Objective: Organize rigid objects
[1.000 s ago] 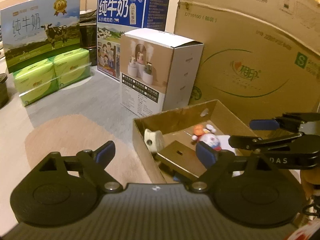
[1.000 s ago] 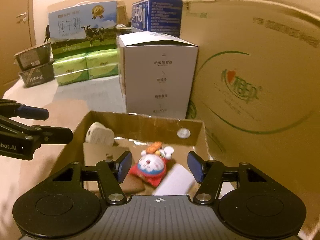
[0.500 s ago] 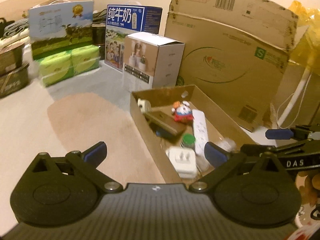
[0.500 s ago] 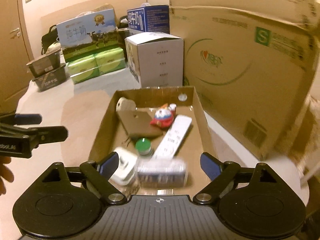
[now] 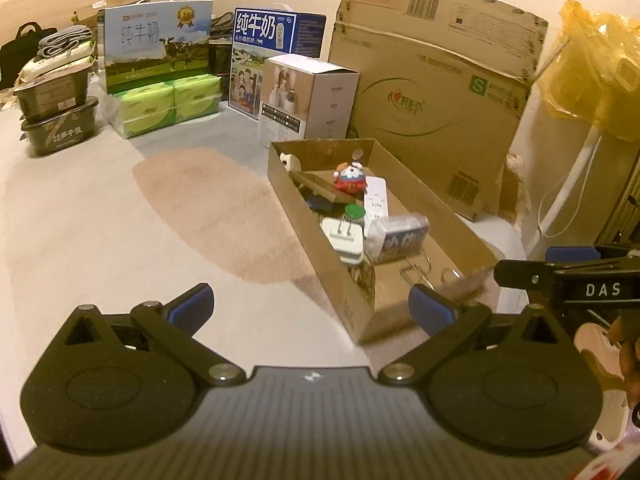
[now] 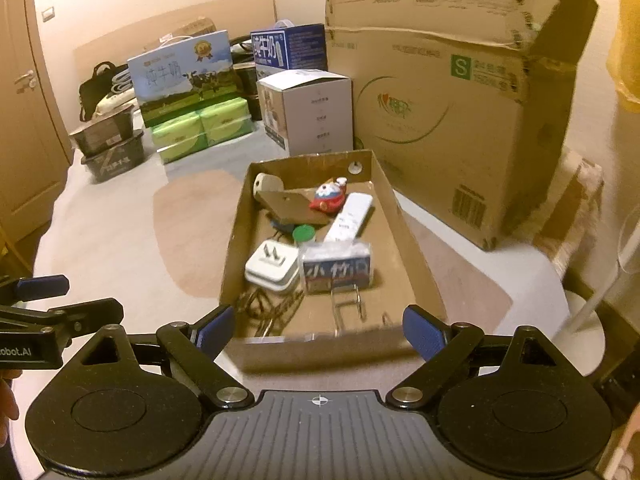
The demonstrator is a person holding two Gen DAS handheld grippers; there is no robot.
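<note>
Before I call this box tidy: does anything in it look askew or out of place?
Yes. In the cardboard tray the brown card lies tilted over other items, the white plug adapter rests prongs-up, and loose metal clips are scattered at the near end. Nothing looks spilled or broken.

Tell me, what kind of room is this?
Probably a home room used for storage. A wooden door is at the left, milk cartons and tissue packs stand along the wall, and a big shipping box sits beside them.
</note>
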